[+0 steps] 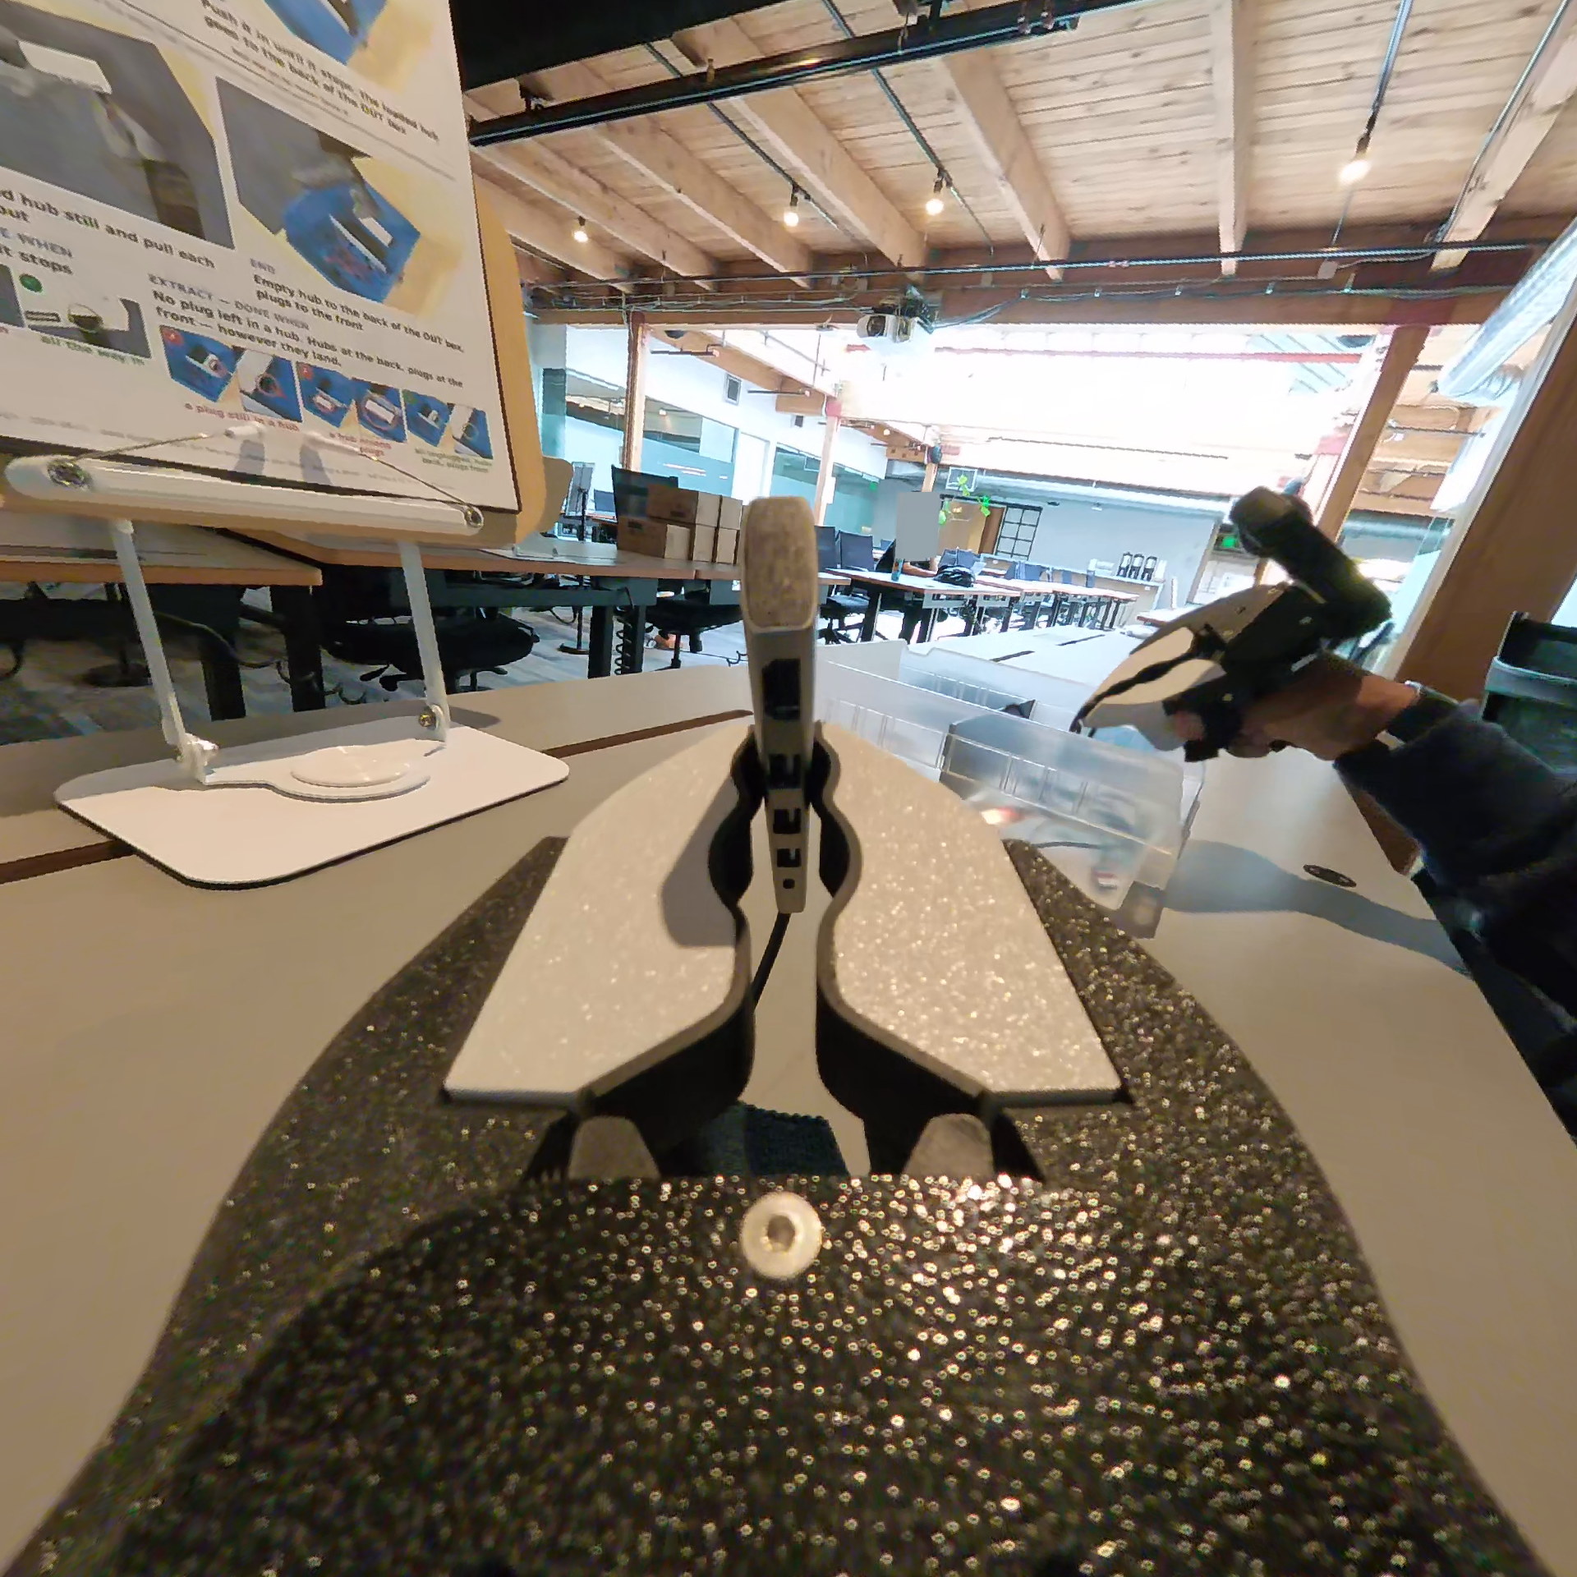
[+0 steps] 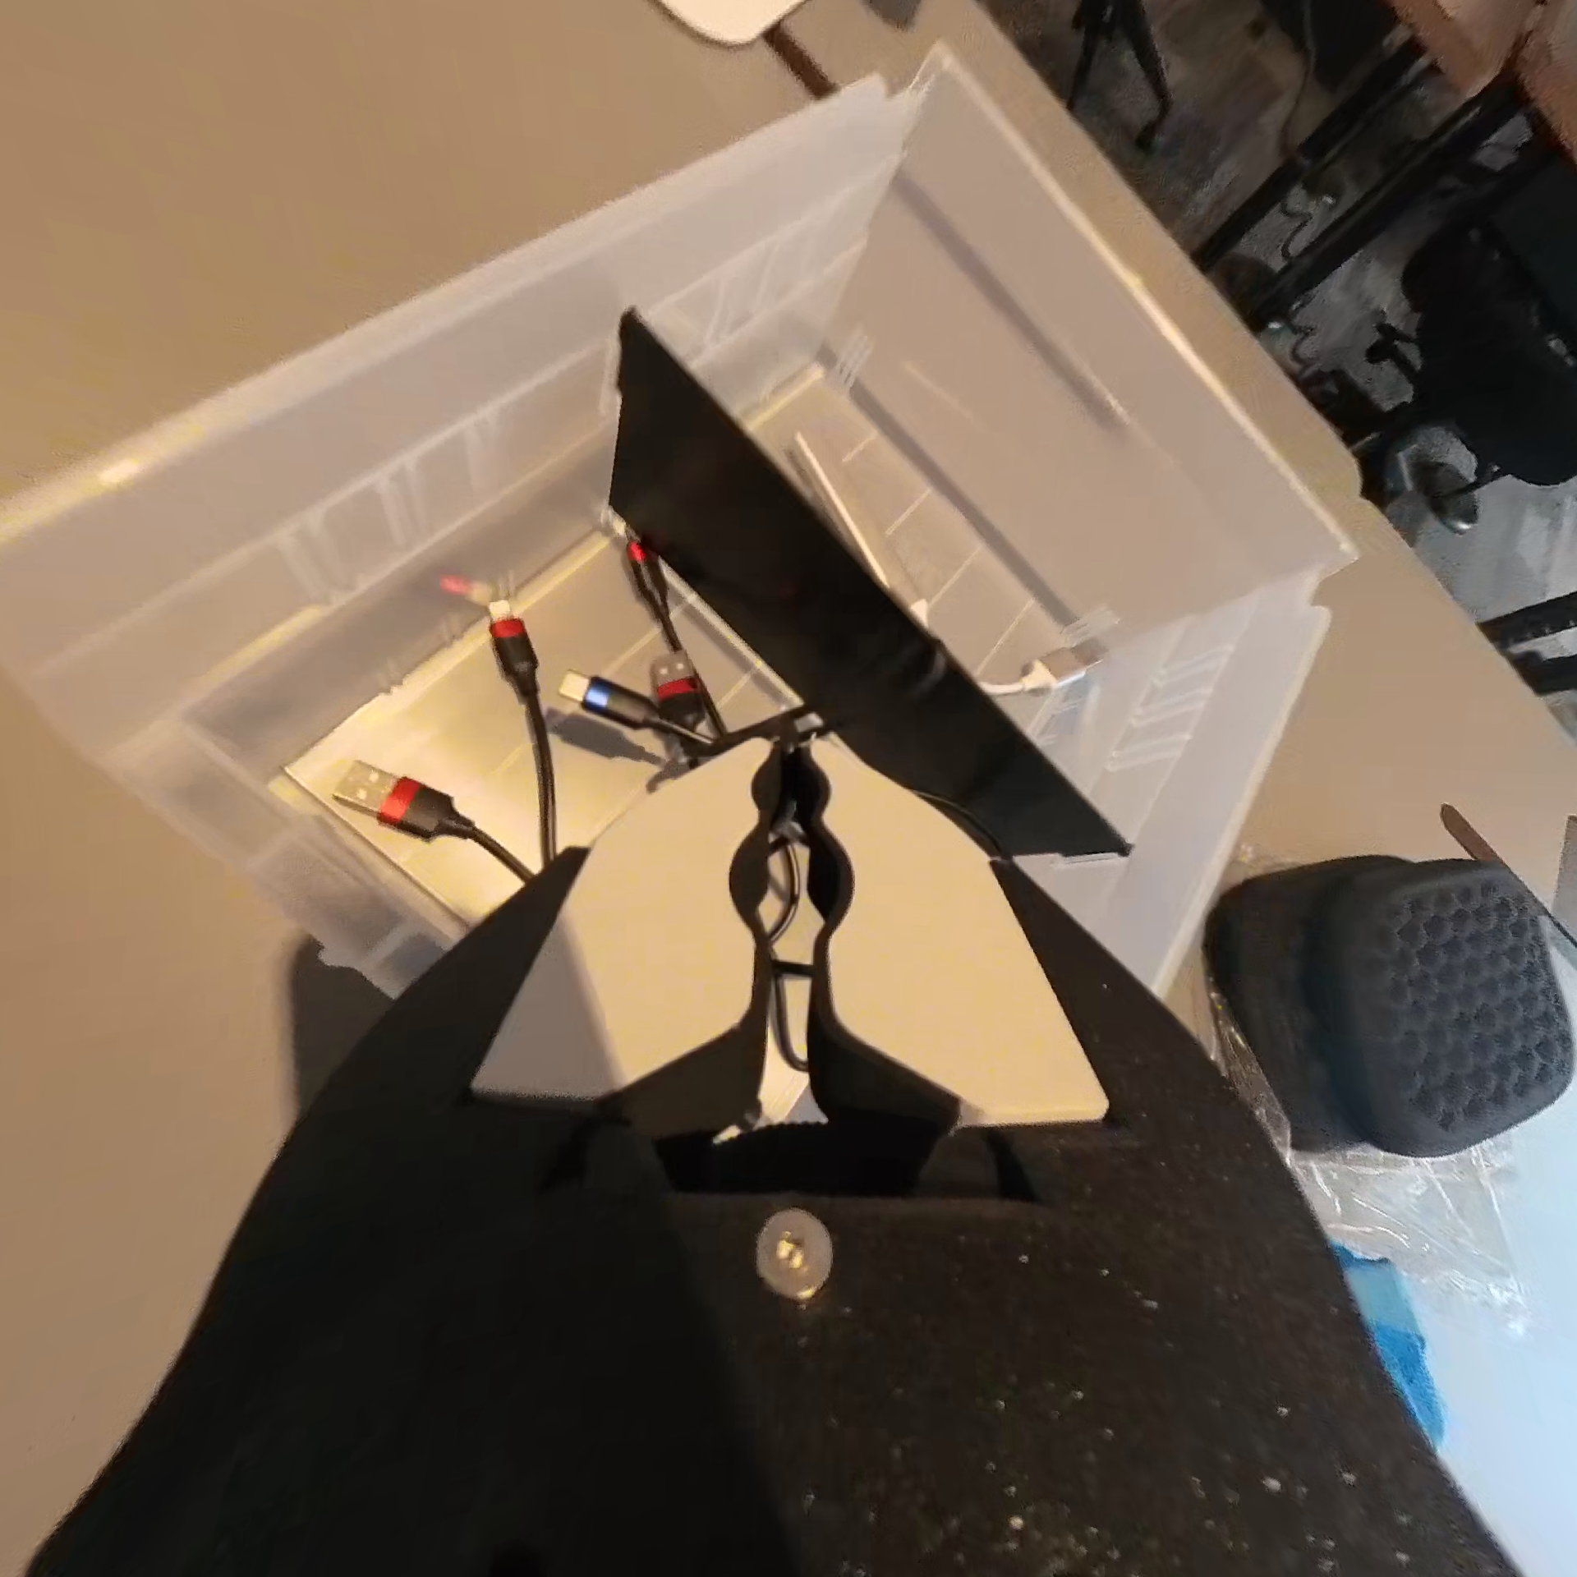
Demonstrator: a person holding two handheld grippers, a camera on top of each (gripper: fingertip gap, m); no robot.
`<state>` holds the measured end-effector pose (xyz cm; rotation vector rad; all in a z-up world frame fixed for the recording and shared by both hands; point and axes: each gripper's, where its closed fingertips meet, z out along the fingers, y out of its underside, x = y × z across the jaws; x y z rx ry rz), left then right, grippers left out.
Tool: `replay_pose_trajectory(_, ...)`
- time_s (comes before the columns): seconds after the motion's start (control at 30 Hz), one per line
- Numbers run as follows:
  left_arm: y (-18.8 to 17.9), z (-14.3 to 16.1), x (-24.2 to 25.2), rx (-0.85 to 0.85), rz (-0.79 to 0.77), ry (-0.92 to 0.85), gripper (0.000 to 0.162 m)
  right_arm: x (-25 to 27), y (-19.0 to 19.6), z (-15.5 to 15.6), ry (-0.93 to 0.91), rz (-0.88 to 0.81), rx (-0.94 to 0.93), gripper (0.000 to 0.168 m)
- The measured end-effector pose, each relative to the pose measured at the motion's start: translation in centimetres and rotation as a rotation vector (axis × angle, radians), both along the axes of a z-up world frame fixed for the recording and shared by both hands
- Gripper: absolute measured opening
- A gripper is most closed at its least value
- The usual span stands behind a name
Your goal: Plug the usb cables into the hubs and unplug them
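Note:
My left gripper (image 1: 783,768) is shut on a slim grey USB hub (image 1: 776,614) and holds it upright above the table, its row of ports facing me and a thin black lead hanging down between the fingers. My right gripper (image 2: 789,755) points down into a clear plastic bin (image 2: 427,410). Its fingertips are closed on a thin black cable (image 2: 781,862) that runs up between them. Loose cables lie in the bin: red-collared plugs (image 2: 384,794) (image 2: 512,640) (image 2: 674,678) and a blue-collared plug (image 2: 597,691). The right gripper also shows over the bin in the left wrist view (image 1: 1135,700).
A black divider (image 2: 811,580) splits the bin; a white plug (image 2: 1054,670) lies beyond it. A black mesh case (image 2: 1399,998) sits right of the bin. An instruction sheet (image 1: 256,256) on a white stand (image 1: 299,785) is at the table's left. The bin shows ahead right (image 1: 1067,768). There is about 40 cm between the tips of the two grippers. About 20 cm separates my right fingertips from the white plug (image 2: 1054,670).

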<state>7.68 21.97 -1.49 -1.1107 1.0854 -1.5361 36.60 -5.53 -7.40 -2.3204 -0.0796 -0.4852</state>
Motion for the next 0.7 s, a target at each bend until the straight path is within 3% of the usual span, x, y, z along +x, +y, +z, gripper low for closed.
replay_pose_trajectory(0.17,0.0,0.3,-0.2,-0.006,-0.002,-0.011,0.010,0.8,0.3,4.3,0.089,-0.001,0.158,0.002)
replay_pose_trajectory(0.47,-0.2,0.7,-0.4,-0.003,-0.001,-0.023,0.010,2.3,0.2,10.0,0.443,-0.033,0.561,0.002)
replay_pose_trajectory(0.7,-0.2,0.9,-0.5,-0.005,-0.002,-0.028,0.010,2.9,-0.9,14.6,0.271,0.022,0.765,0.002)
